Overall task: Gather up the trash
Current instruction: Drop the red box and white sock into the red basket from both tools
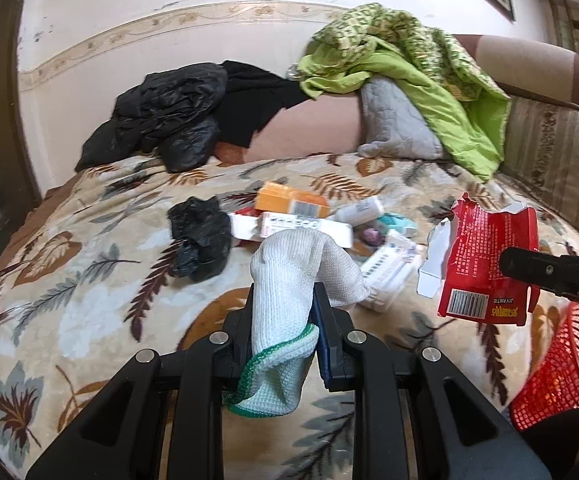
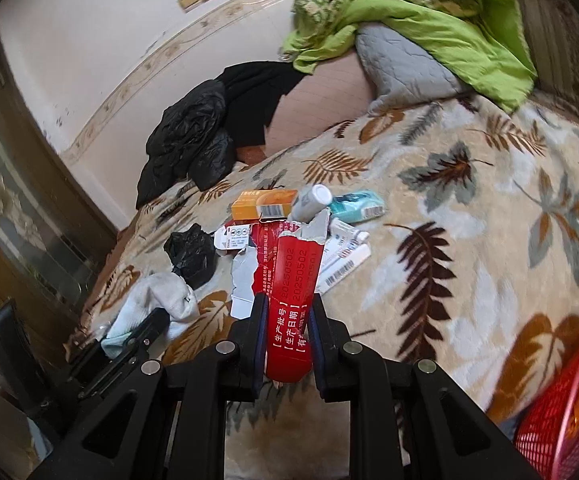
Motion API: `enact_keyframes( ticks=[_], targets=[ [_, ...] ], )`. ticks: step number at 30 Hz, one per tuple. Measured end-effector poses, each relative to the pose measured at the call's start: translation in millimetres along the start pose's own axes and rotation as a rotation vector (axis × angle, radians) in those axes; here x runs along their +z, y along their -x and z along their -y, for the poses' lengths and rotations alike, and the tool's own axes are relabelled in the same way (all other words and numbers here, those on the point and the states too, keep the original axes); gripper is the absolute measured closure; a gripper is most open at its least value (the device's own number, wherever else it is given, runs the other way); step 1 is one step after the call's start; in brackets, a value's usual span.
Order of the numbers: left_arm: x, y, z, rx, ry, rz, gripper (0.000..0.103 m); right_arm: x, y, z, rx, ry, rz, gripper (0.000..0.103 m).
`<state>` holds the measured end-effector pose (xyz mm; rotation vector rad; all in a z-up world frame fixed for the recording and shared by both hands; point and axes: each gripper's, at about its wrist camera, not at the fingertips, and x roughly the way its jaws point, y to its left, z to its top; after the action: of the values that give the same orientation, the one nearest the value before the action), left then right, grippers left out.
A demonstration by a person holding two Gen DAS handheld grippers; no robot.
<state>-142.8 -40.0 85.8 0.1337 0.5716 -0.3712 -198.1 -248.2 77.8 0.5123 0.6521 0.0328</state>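
Two hand-held grippers are at work over a bed (image 1: 101,280) covered by a leaf-patterned blanket. The left hand-held gripper (image 1: 283,300) is clenched on one white glove (image 1: 289,280) with a green cuff; the glove stands up between the pads, its cuff hanging toward the camera. The right hand-held gripper (image 2: 287,308) is clamped on one torn red box (image 2: 289,280), flattened between the pads with its ragged end pointing away; in the left view the same box (image 1: 485,256) shows at right, held above the blanket, with the right gripper's tip in front of it.

One red mesh basket (image 1: 565,372) sits at the lower right edge of the bed in both views.

The rest of the trash lies in one loose heap in the middle of the bed, beyond both grippers: one orange box (image 2: 263,206), one white bottle (image 2: 311,200) on its side, one teal packet (image 2: 355,204), one small crumpled black bag (image 2: 191,254), and several white cartons and tubes (image 1: 389,268) whose exact number cannot be told where they overlap.

Against the wall lie one black jacket (image 1: 165,116), one grey pillow (image 1: 397,124) and one green quilt (image 1: 409,68) draped over the pillow.
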Motion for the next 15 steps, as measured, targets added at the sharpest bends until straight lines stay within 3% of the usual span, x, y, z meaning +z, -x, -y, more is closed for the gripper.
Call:
enact_keyframes(
  ticks=[8, 15],
  targets=[
    [-0.3, 11.2, 29.0, -0.150, -0.058, 0.004, 0.081, -4.7, 56.7, 40.2, -0.056, -0.045, 0.024, 0.083],
    [2.7, 30.6, 85.8, -0.317, -0.142, -0.028, 0.081, -12.7, 129.2, 100.4, -0.169, -0.126, 0.077, 0.082]
  ],
)
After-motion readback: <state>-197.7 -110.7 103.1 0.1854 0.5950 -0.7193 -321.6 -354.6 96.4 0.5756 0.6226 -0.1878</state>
